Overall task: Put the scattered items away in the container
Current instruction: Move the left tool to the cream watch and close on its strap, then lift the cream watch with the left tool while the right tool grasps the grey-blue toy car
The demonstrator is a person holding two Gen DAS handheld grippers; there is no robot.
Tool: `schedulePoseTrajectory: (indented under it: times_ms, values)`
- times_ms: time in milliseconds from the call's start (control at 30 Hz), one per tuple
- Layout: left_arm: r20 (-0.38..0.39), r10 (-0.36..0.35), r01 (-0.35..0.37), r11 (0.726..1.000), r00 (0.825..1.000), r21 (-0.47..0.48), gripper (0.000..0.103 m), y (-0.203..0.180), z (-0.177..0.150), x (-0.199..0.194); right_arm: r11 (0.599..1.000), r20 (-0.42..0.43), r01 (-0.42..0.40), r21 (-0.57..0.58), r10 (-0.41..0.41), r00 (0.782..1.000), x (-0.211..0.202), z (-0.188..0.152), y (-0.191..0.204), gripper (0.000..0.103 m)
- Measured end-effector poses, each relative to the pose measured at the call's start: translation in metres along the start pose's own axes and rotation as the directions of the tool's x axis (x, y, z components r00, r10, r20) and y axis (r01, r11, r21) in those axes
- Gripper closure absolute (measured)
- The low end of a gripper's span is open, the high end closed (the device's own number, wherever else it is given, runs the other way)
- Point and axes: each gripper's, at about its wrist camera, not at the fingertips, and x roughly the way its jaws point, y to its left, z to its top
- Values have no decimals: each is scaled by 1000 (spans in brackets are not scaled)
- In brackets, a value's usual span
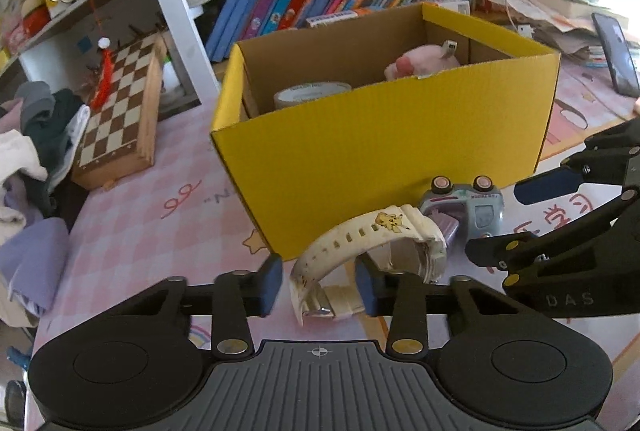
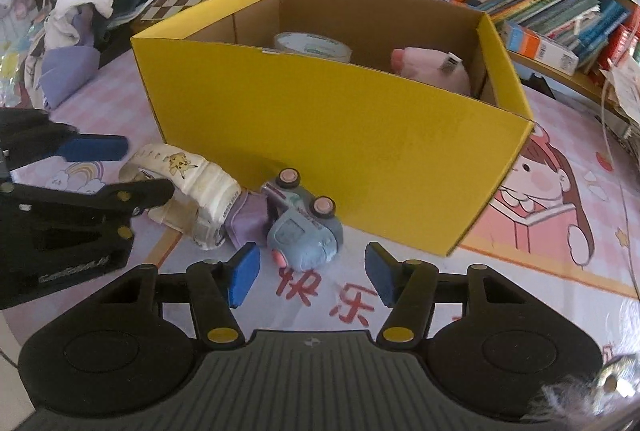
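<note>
Against the near wall of the yellow box (image 1: 384,151), a white watch (image 1: 372,243) lies on the table (image 1: 152,215) with a toy car (image 2: 304,231) touching its far end. The left tongs (image 1: 320,285) straddle the watch's strap, pads not clearly pressing it. The right tongs (image 2: 310,273) stand open, the car just ahead of them.

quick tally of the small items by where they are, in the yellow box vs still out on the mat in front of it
In the yellow box: 2, a roll of tape and a pink plush toy
On the mat in front of it: 2, a white watch and a grey-blue toy car
Total: 4
</note>
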Motion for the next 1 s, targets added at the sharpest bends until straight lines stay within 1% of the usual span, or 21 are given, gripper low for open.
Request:
schedulePoseTrajectory:
  times_ms: [33,133,200,267,367,500,667,867,1000]
  values:
    - [-5,9,-9,1000,1000,4,79,0,0,2,1000,-1,-3,-3,3,1000,2,1,0,46]
    - [-11,9,-9,1000,1000,-13,92,7,0,4,1000,-2,-8,-10,7,1000,6,3,0,47]
    - [-22,-2,1,999,1000,-47,97,15,-1,3,1000,0,-9,-12,9,1000,9,5,-2,47]
    - [-27,-9,7,997,1000,-72,97,20,-3,0,1000,-3,-17,-10,17,1000,12,6,-3,48]
    - [-22,-22,19,994,1000,-109,98,26,-6,-8,999,-8,-48,-8,48,999,14,7,-3,61]
    - [-11,-32,30,986,999,-166,98,34,-9,-19,998,-10,-56,-15,56,998,10,3,-2,61]
    - [5,-41,41,978,999,-203,98,39,-11,-29,998,-11,-63,5,63,998,-3,0,-5,61]
    - [22,-54,58,973,998,-224,98,43,-12,-41,998,1,-66,1,66,998,-23,-4,-4,61]
    - [73,-59,75,972,996,-224,98,46,-7,-62,997,28,-73,2,73,997,-46,-1,-5,61]
